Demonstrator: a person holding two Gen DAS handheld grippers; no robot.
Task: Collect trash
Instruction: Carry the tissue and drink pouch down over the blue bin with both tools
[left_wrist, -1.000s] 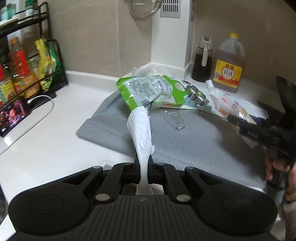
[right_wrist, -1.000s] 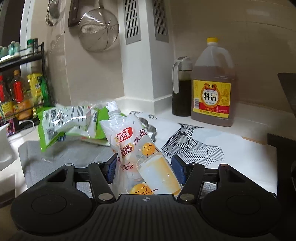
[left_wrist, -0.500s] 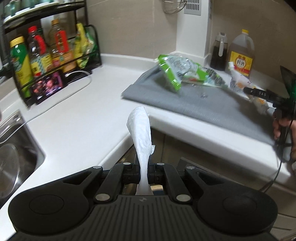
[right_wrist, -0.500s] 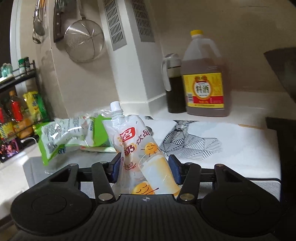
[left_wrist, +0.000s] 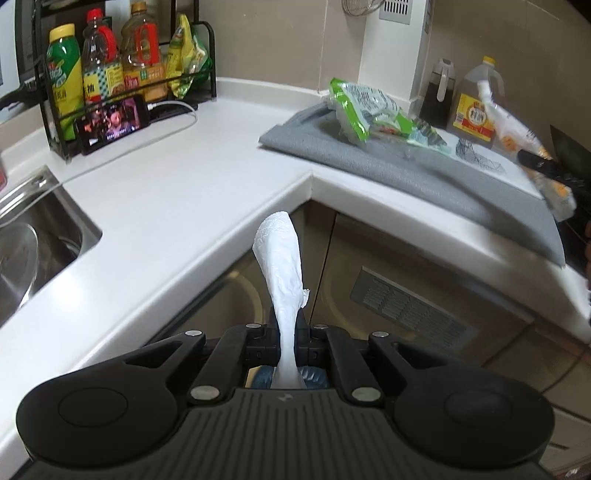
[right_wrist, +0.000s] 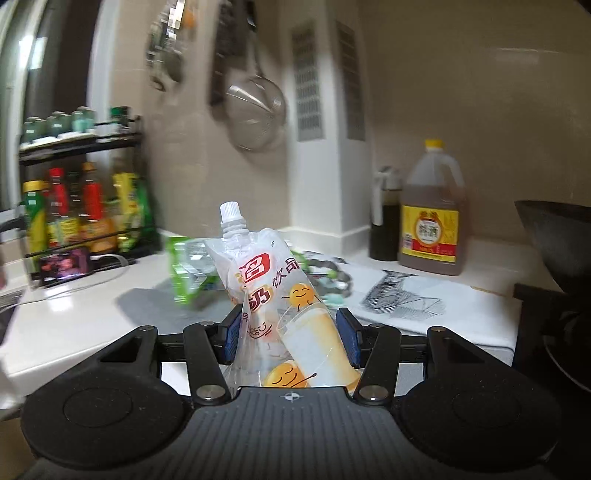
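Observation:
My left gripper (left_wrist: 286, 341) is shut on a crumpled white tissue (left_wrist: 281, 266) and holds it off the counter, in front of the cabinet corner. My right gripper (right_wrist: 290, 339) is shut on a spouted drink pouch (right_wrist: 280, 302) with orange cartoon faces, lifted above the counter; the pouch also shows in the left wrist view (left_wrist: 517, 136). A green snack bag (left_wrist: 360, 110) lies on the grey mat (left_wrist: 424, 173); it also shows blurred in the right wrist view (right_wrist: 184, 273).
A sink (left_wrist: 33, 236) is at the left. A black rack of sauce bottles (left_wrist: 110, 74) and a phone (left_wrist: 112, 127) stand at the back. A cooking wine jug (right_wrist: 430, 214) and a dark bottle (right_wrist: 384, 218) stand by the wall. A white printed cloth (right_wrist: 424, 306) lies beside the mat.
My left gripper has pulled back and away from the mat with the tissue, out past the counter edge. My right gripper has lifted the pouch and turned left.

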